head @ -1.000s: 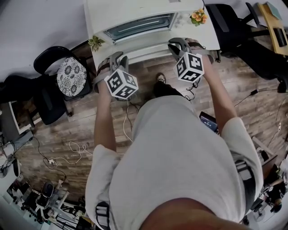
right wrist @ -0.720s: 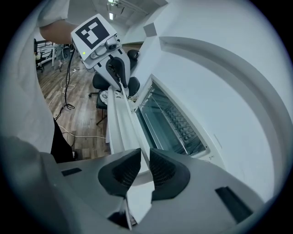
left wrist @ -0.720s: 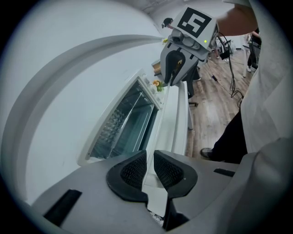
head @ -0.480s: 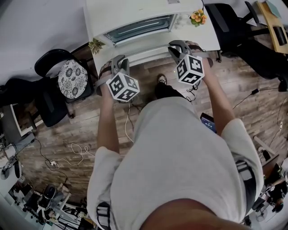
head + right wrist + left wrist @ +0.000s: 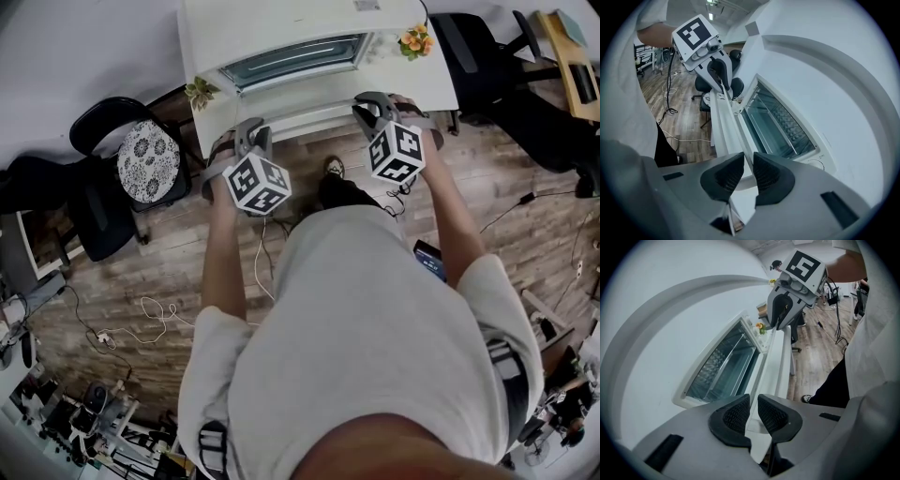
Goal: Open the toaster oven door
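The white toaster oven [image 5: 281,23] sits at 12 o'clock in the head view, with its front facing 6 o'clock. Its door [image 5: 291,58] has a white frame round a long glass window with a wire rack behind it, and it seems tipped open a little, though that is hard to tell. A long white handle [image 5: 309,114] runs along the door's 6 o'clock edge.

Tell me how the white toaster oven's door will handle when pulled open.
The white toaster oven door with its glass window looks rigid, so it should probably swing as one piece without flexing. Its long white handle bar looks smooth; a grip might slip on it. That glass likely adds weight and would not take a slam.
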A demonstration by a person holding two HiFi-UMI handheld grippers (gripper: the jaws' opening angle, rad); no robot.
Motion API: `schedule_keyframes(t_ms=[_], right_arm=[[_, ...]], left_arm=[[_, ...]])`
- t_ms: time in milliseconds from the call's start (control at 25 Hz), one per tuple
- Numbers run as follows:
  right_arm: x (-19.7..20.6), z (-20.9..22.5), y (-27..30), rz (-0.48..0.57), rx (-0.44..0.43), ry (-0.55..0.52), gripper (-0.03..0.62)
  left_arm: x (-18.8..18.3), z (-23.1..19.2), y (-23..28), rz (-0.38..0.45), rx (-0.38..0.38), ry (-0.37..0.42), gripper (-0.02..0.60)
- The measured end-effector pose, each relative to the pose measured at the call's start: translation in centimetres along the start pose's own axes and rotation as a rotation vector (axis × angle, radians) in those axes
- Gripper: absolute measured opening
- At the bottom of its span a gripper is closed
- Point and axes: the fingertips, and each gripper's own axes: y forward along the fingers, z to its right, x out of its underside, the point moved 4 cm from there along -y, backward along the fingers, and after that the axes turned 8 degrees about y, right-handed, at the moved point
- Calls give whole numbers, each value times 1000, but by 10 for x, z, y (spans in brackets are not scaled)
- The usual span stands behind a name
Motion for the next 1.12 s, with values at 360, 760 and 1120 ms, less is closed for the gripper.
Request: schedule_keyframes(t_ms=[360,760,1120], right_arm=[[6,-6,2,-17,-8,2,63],[11,-14,3,-30,-14,11,66],[16,-24,5,-44,-33,11,67]], left_arm=[[0,8,4,5,29,-9,66],[2,17,6,9,49,-16,67],[5,28,7,-4,78,-3,69]])
